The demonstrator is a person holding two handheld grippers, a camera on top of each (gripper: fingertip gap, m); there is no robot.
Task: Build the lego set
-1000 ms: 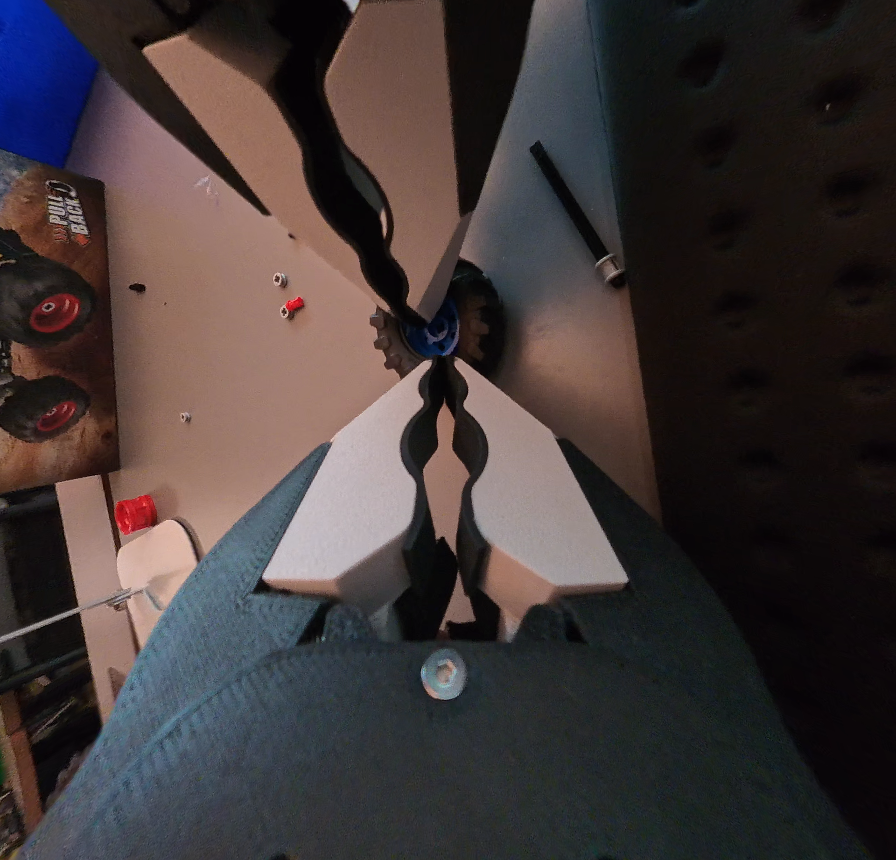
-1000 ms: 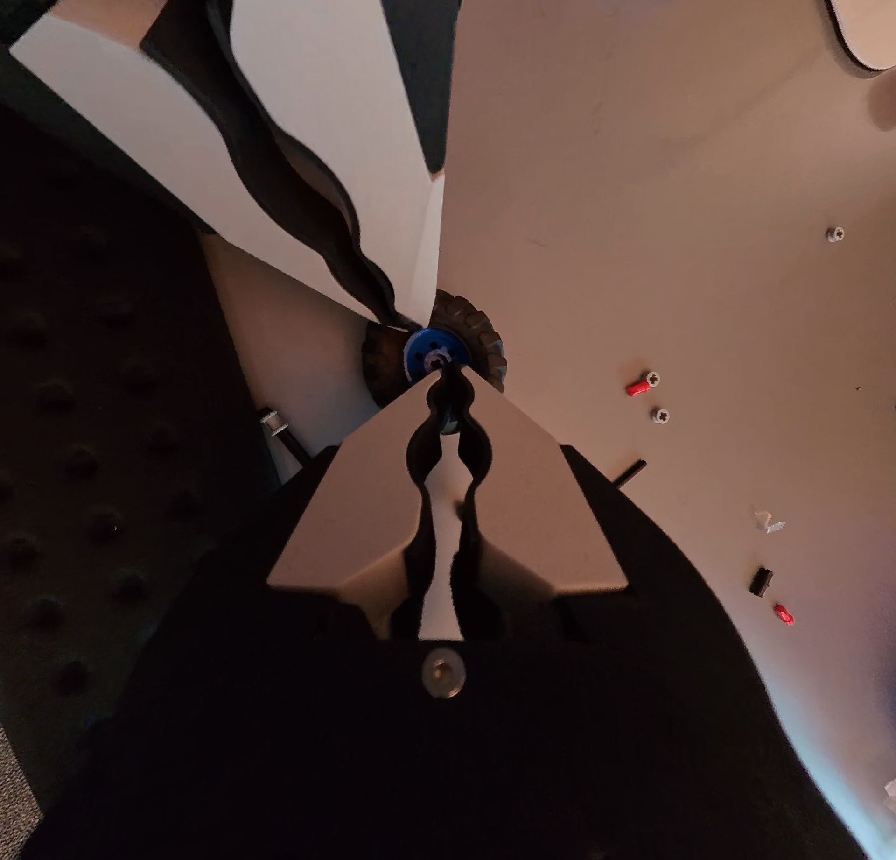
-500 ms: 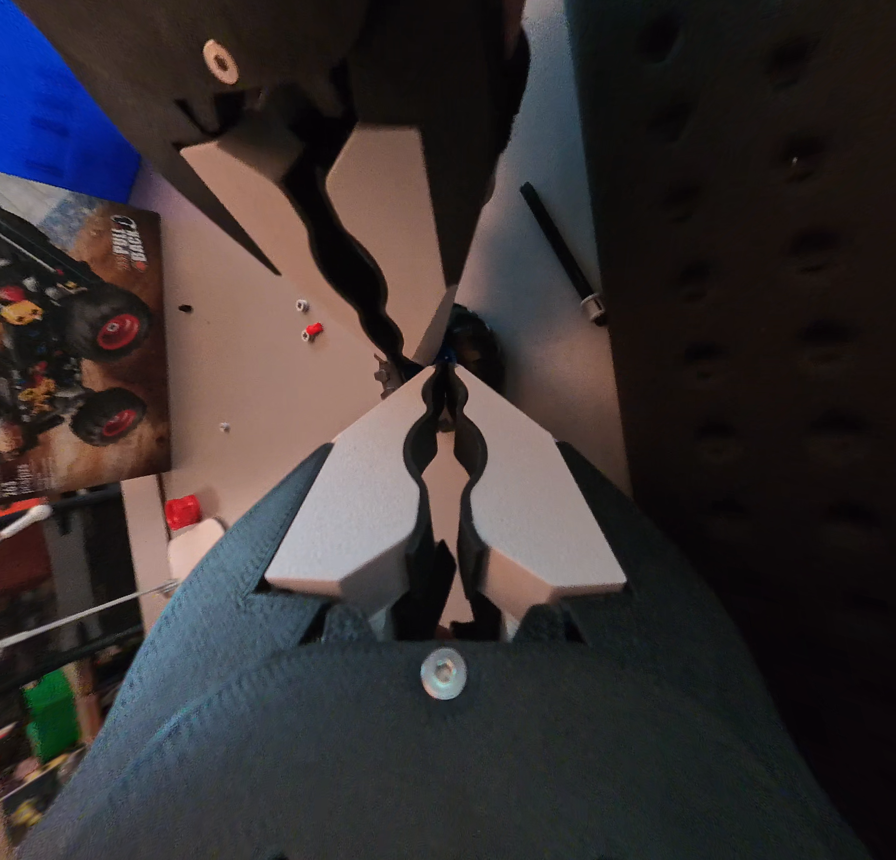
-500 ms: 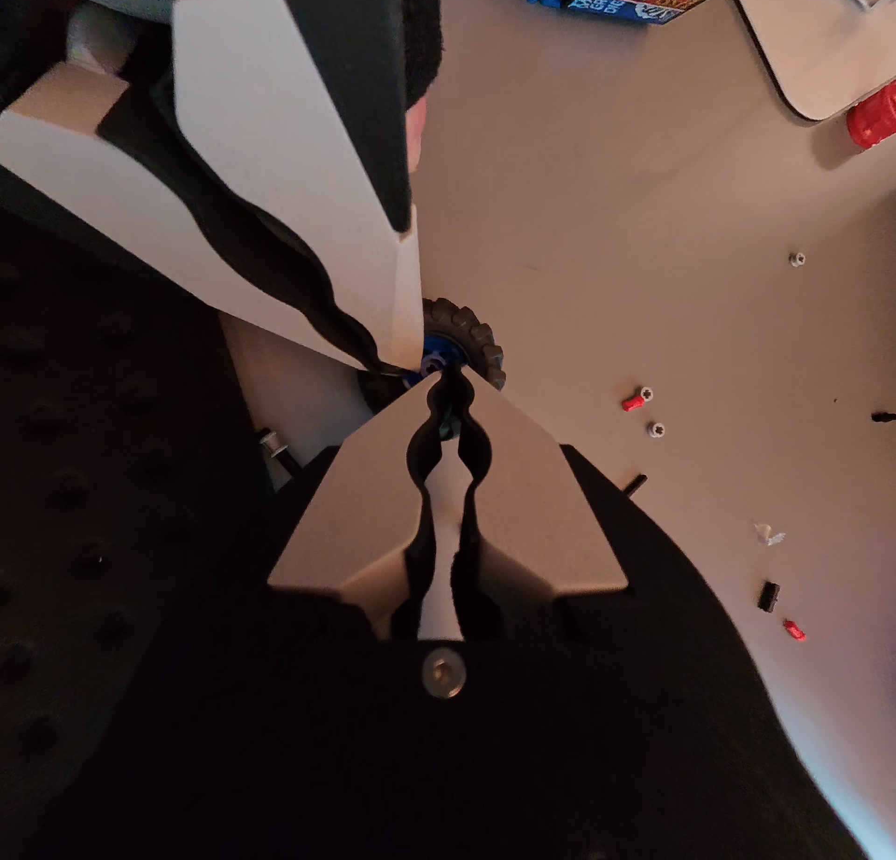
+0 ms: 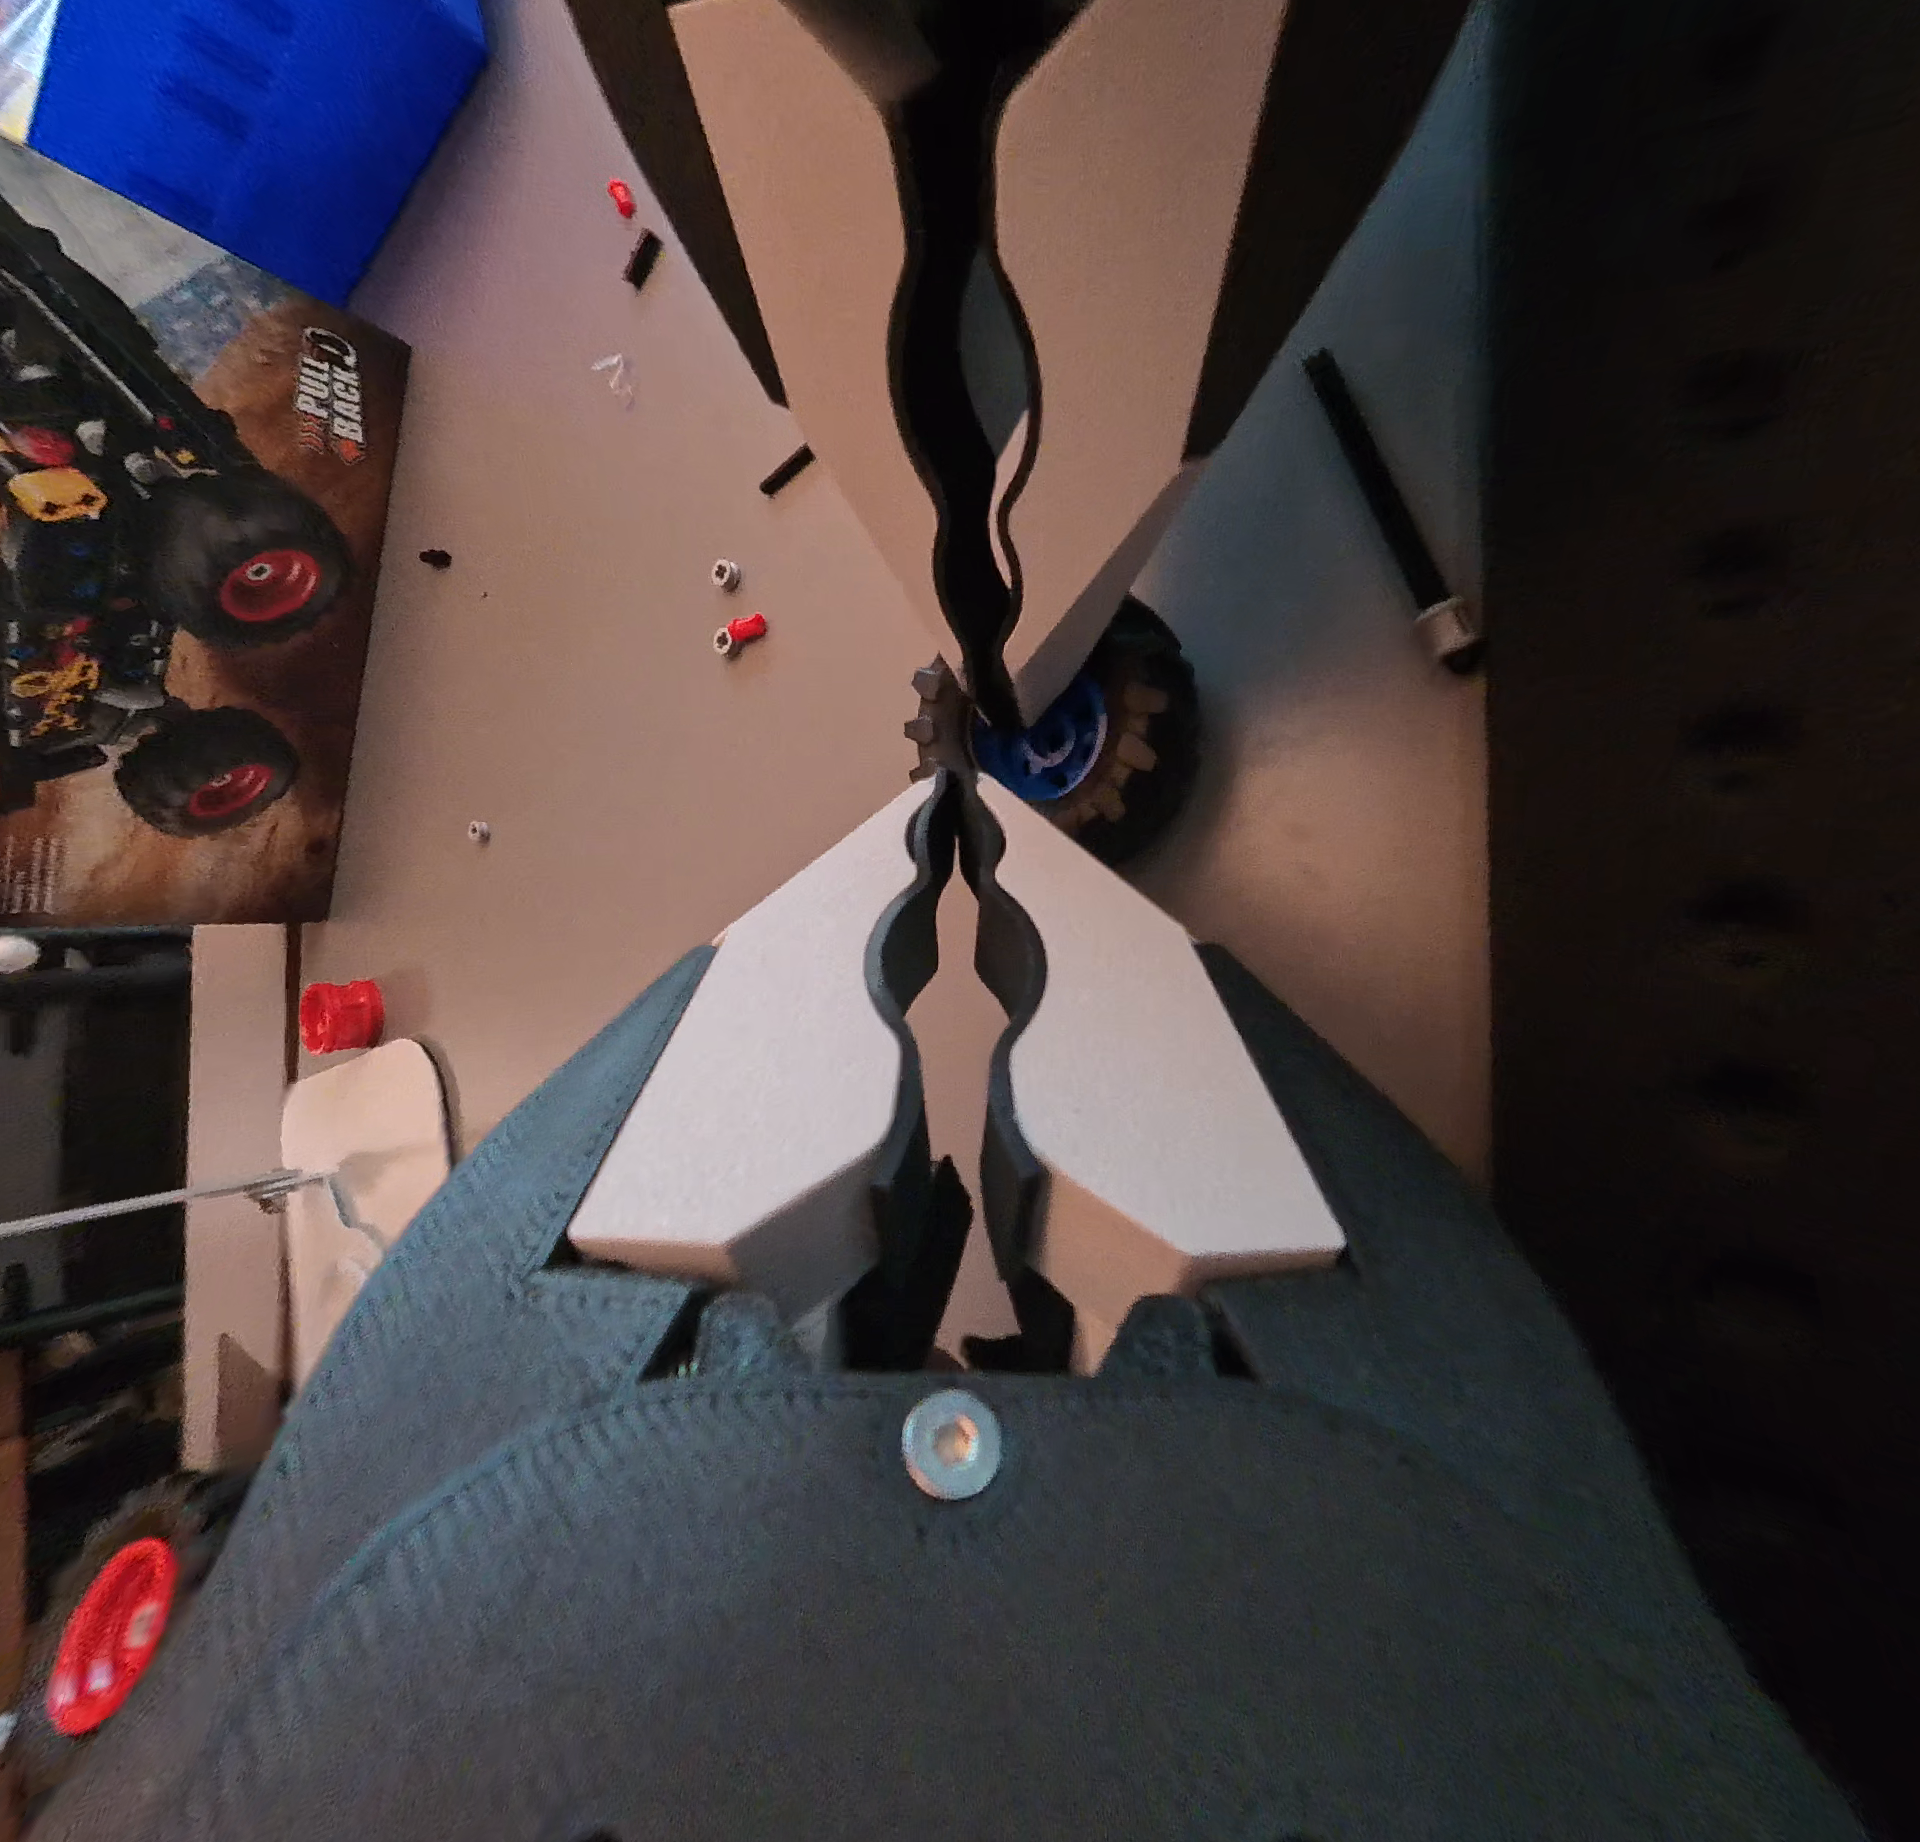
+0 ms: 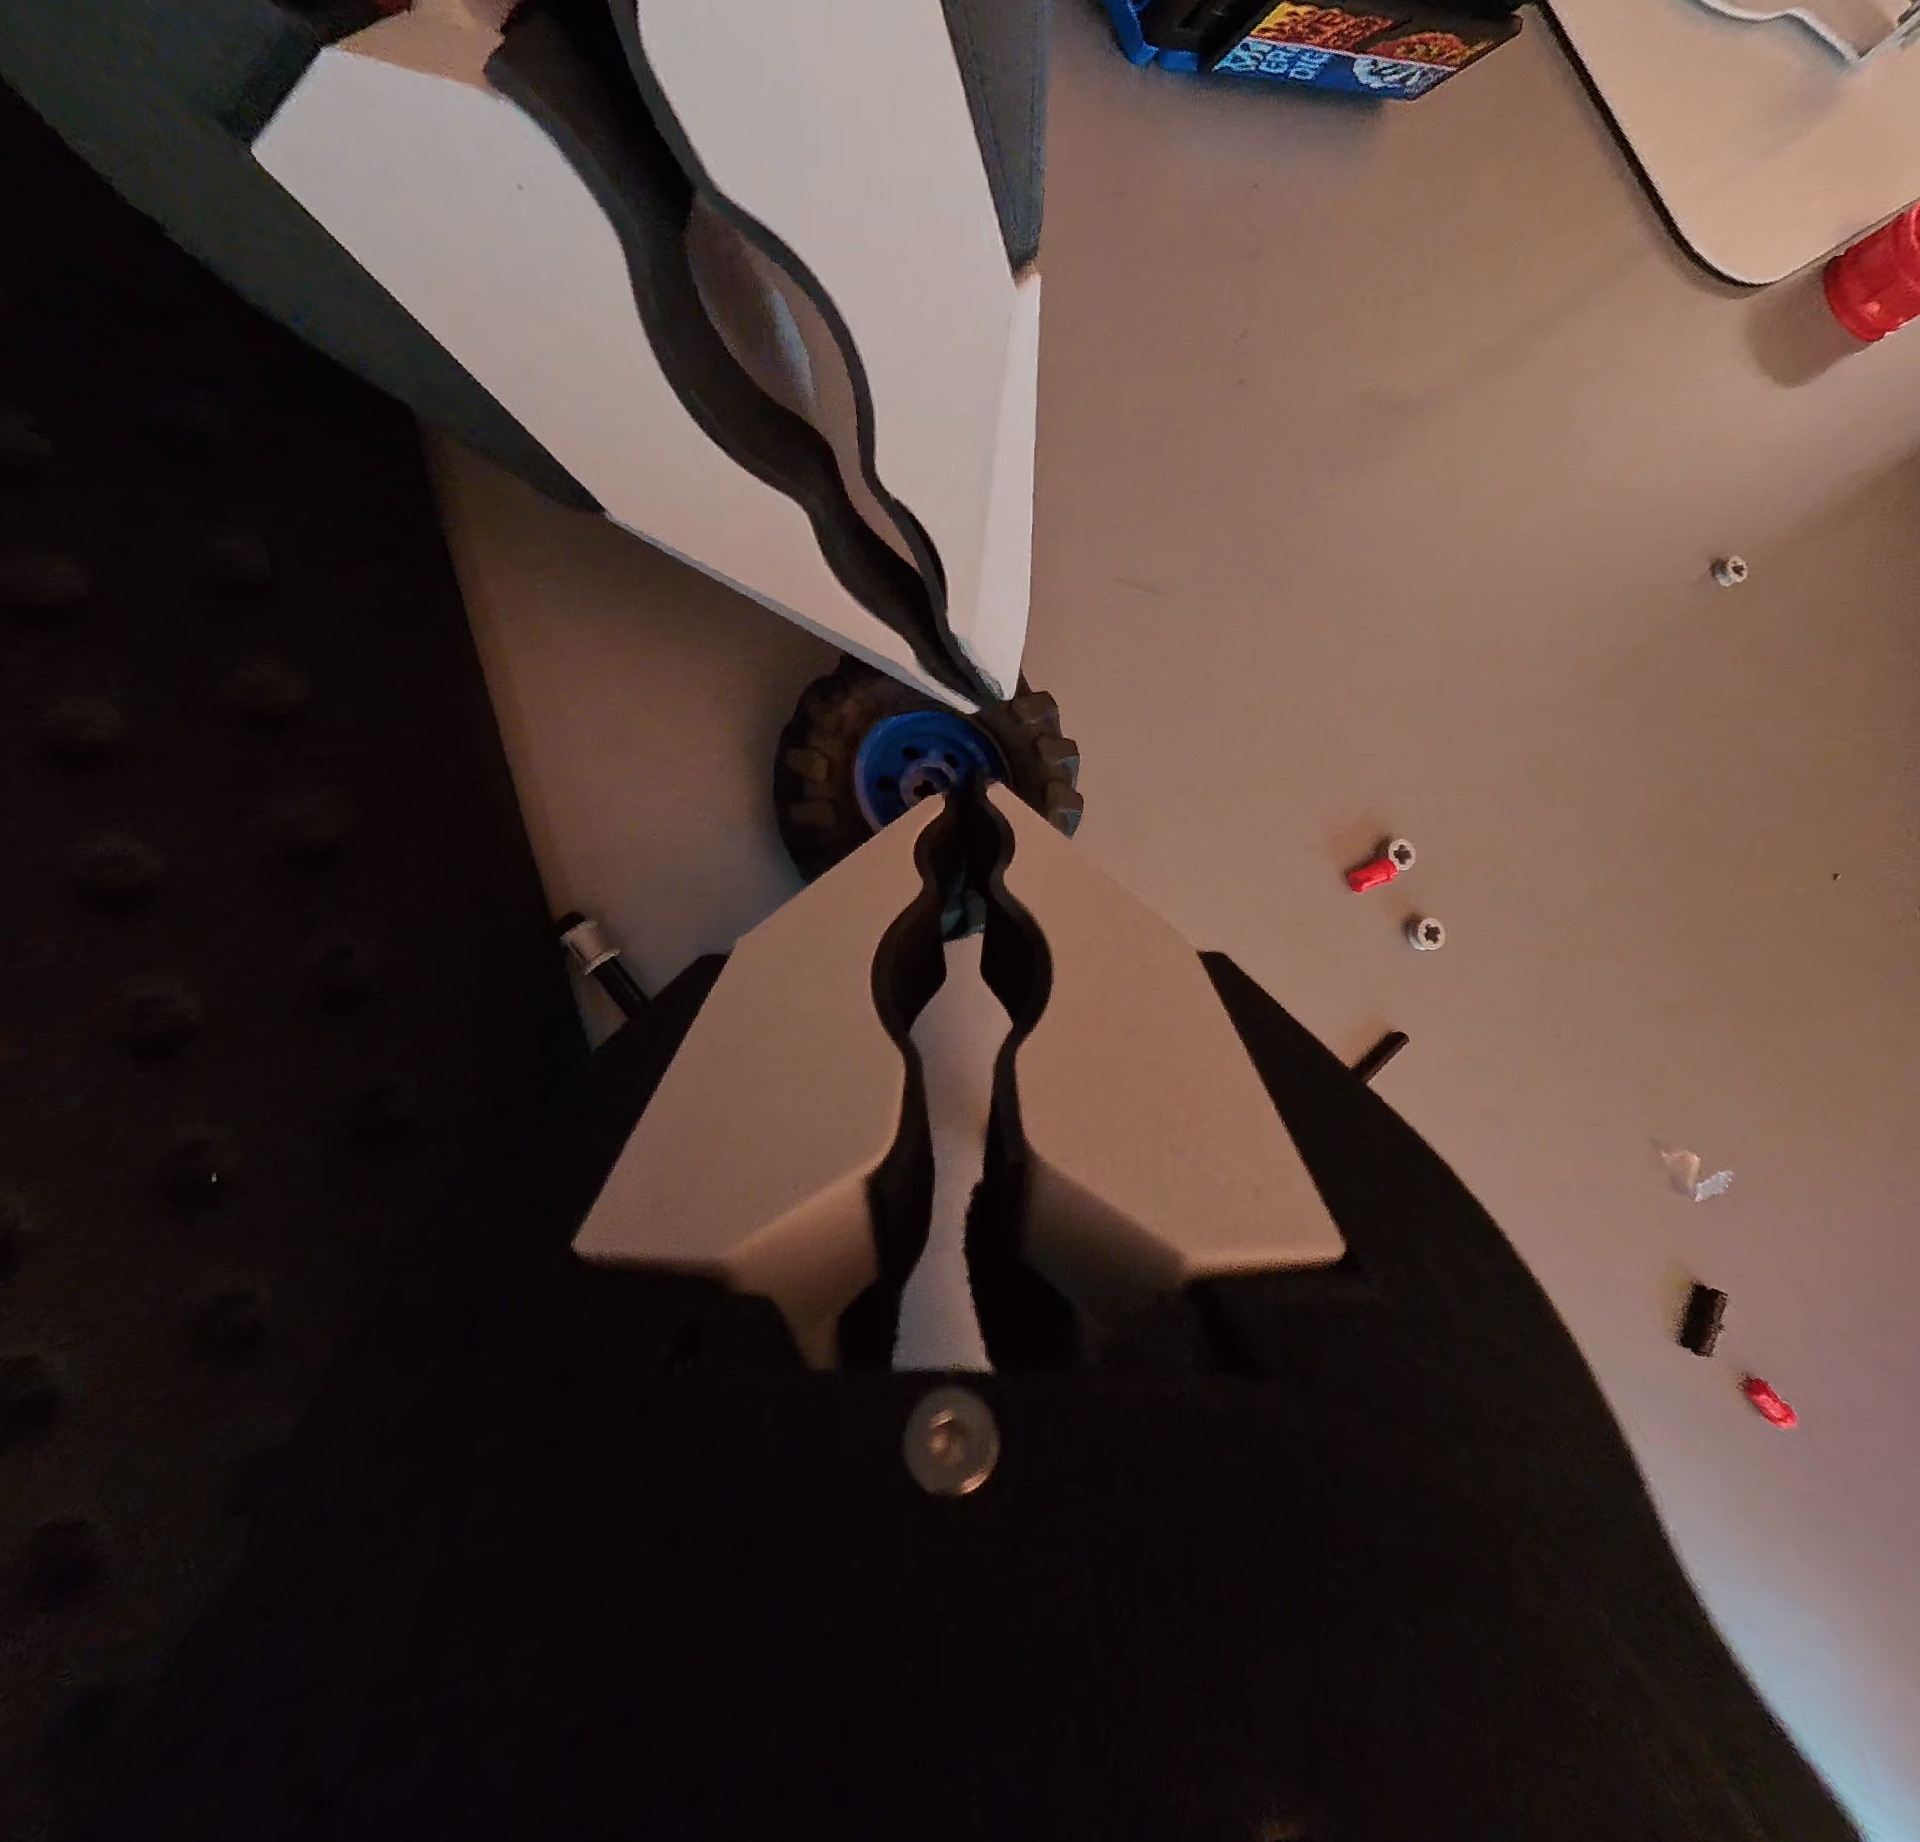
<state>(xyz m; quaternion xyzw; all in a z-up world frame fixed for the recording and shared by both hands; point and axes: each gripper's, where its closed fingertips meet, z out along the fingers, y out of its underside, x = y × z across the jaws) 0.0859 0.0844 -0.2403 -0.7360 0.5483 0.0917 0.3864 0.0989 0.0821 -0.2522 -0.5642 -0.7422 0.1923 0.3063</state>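
A small wheel with a blue hub (image 5: 1049, 753) and a black tyre (image 5: 1148, 743) is held just above the pale table, with a grey gear (image 5: 928, 717) at its side. My left gripper (image 5: 951, 795) is shut, its tips on the gear's edge. My right gripper (image 6: 961, 805) comes from the opposite side, shut on a small axle at the hub (image 6: 914, 764). The two grippers meet tip to tip. The gear also shows in the right wrist view (image 6: 1044, 764), to the right of the tyre (image 6: 805, 779). The axle is mostly hidden.
A black axle with a grey bush (image 5: 1382, 504) lies beside a dark dimpled mat (image 5: 1714, 857). Small red pins (image 6: 1377, 870), grey bushes (image 6: 1425, 932) and black pins (image 6: 1704, 1319) are scattered on the table. The set's box (image 5: 156, 597), a blue box (image 5: 239, 78) and a part-built model (image 6: 1320, 16) stand at the edges.
Both grippers have turned and drawn back slightly while staying shut on the wheel assembly. The grey gear now shows clearly beside the hub, and more of the table is in view.
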